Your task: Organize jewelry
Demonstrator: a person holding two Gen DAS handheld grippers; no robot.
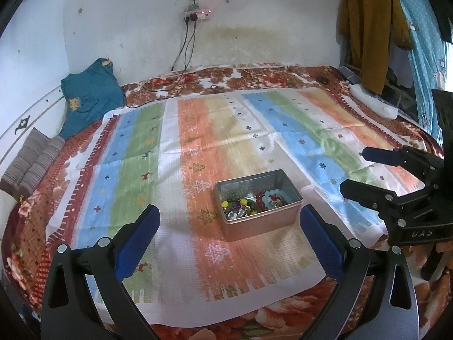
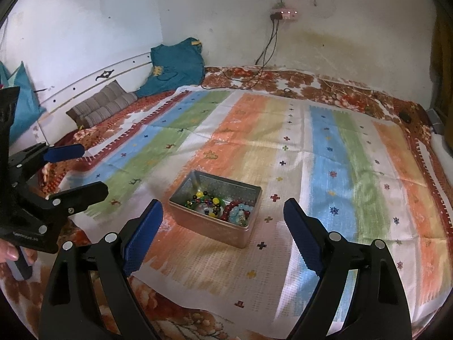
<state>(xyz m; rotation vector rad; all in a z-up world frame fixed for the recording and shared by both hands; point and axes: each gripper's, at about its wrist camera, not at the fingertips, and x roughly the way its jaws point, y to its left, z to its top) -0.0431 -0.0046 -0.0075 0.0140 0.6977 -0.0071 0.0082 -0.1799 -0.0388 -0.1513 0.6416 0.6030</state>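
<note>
A small metal tin (image 1: 260, 226) sits open on the striped cloth, with bead bracelets and other colourful jewelry (image 1: 254, 204) piled inside. My left gripper (image 1: 230, 212) is open, its blue pads wide apart just short of the tin and touching nothing. In the right wrist view the same tin (image 2: 209, 229) and its jewelry (image 2: 226, 208) lie just ahead of my right gripper (image 2: 222, 206), which is also open and holds nothing. Each gripper shows in the other's view: the right gripper (image 1: 356, 171) at the right edge, the left gripper (image 2: 90, 170) at the left edge.
The striped cloth (image 1: 198, 141) covers a floral blanket (image 1: 254, 76) on a bed against white walls. A teal garment (image 1: 90, 96) and a striped cushion (image 1: 31, 167) lie at the back left. Cables hang from a power strip (image 1: 196, 14). A mustard garment (image 1: 368, 28) hangs at the right.
</note>
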